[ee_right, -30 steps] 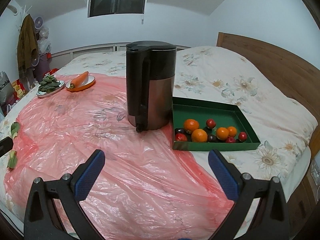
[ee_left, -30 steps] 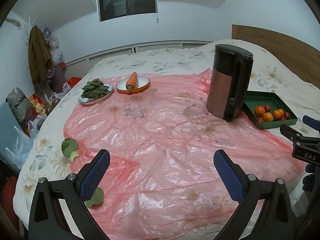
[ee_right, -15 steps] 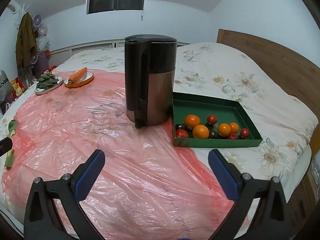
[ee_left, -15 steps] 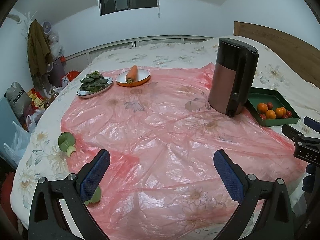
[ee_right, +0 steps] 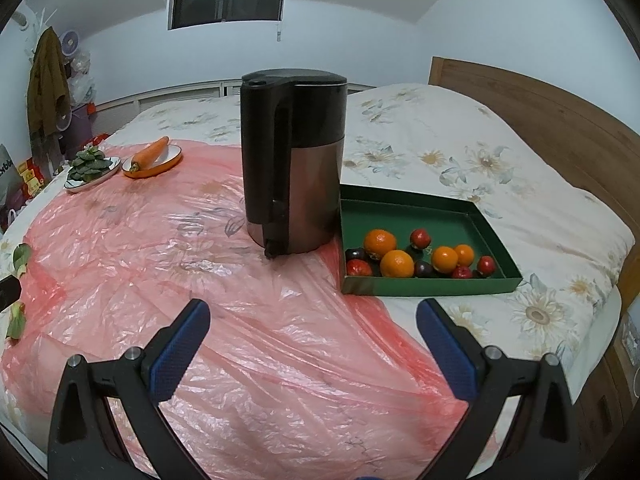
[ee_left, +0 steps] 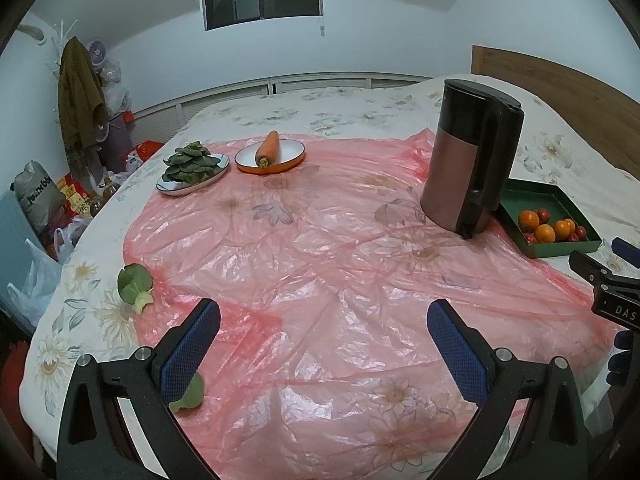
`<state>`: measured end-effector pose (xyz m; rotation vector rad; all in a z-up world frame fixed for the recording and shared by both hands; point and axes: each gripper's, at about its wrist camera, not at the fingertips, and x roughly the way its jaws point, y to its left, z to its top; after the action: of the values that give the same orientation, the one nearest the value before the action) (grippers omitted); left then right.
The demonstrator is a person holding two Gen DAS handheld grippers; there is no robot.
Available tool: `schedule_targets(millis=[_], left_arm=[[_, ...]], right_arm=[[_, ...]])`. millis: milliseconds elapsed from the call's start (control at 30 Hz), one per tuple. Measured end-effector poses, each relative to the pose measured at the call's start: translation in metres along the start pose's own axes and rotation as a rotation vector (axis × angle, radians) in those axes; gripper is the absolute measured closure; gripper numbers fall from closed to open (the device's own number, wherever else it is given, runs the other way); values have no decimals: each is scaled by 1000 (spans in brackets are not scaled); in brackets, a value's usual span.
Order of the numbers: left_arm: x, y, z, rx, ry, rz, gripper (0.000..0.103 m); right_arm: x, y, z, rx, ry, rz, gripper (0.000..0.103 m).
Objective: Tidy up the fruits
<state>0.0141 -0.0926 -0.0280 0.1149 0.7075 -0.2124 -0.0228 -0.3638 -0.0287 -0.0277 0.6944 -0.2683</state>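
A green tray (ee_right: 448, 216) lies on the bed right of the kettle and holds several oranges (ee_right: 396, 264) and small red and dark fruits (ee_right: 419, 237), bunched at its near side. The tray also shows in the left wrist view (ee_left: 560, 200). My right gripper (ee_right: 313, 324) is open and empty, low over the pink plastic sheet (ee_right: 160, 264), short of the tray. My left gripper (ee_left: 323, 326) is open and empty over the sheet's near part (ee_left: 320, 264). The right gripper's body (ee_left: 608, 280) shows at the left view's right edge.
A tall black and copper kettle (ee_right: 294, 160) stands just left of the tray. At the far left are a plate of greens (ee_left: 192, 166) and an orange bowl with a carrot (ee_left: 269, 152). Loose green leaves (ee_left: 134, 284) lie by the sheet's left edge. A wooden headboard (ee_right: 540, 120) is at the right.
Both grippers have drawn back and up a little, so the kettle, tray and plates sit slightly farther away. Both stay open and empty.
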Motion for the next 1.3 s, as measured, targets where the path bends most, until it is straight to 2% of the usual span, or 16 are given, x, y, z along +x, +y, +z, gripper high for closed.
schedule_targets(millis=[1300], left_arm=[[-13, -6, 10, 13, -45, -11, 1]], right_arm=[[-6, 6, 1, 4, -4, 6, 0]])
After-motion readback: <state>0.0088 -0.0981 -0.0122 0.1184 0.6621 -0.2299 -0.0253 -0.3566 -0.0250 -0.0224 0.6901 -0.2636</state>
